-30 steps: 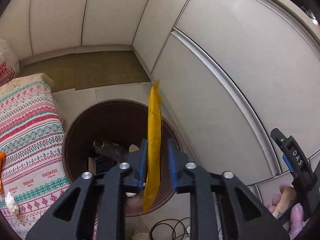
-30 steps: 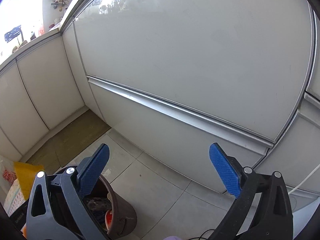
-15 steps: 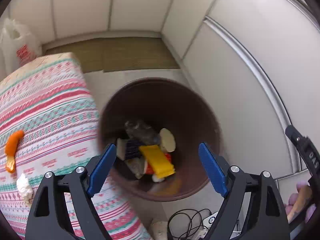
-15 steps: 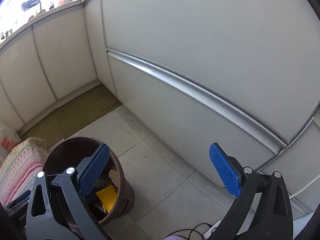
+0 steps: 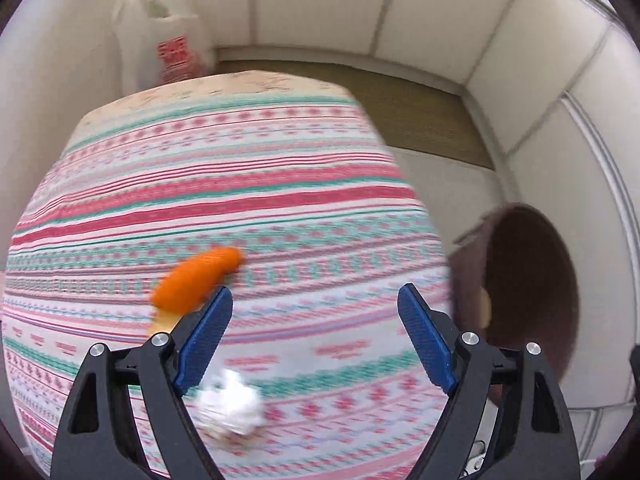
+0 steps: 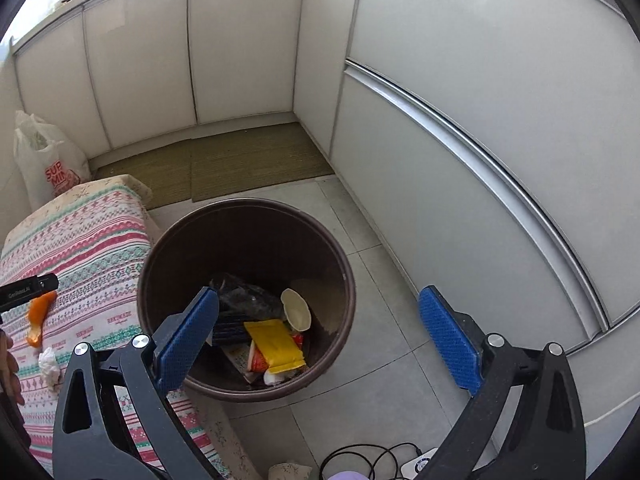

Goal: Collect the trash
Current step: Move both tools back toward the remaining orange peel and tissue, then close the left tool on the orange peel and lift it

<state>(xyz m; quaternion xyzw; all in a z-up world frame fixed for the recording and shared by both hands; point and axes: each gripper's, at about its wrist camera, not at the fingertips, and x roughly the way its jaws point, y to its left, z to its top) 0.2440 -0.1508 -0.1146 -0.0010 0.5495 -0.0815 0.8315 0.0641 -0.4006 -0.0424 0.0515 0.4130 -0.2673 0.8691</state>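
Two pairs of tongs show, both spread wide and gripping nothing. The left tongs [image 5: 314, 336] hang over a desk [image 5: 224, 184] covered by a striped red, green and white cloth. Just beyond their left blue pad [image 5: 204, 340] lies an orange wrapper [image 5: 196, 280], blurred, resting on the cloth. Below that pad, nearer the camera, sits a crumpled white tissue [image 5: 230, 404], also on the cloth and apart from the wrapper. Far ahead of these tongs a white plastic bag [image 5: 164, 44] with red print stands against the wall. To their right, past the desk edge, the brown trash bin [image 5: 532, 280] stands on the floor.

The right tongs [image 6: 320, 336] hover above the bin's open mouth, its rim [image 6: 344, 264] lying between the two pads. Inside the bin, just right of the left pad, lie a yellow packet [image 6: 274, 342], a pale shell-like piece [image 6: 296, 308] and dark crumpled plastic [image 6: 244, 296]. Left of these tongs, the orange wrapper and tissue rest on the desk. Near the bottom edge, a black cable [image 6: 360, 460] loops on the floor tiles
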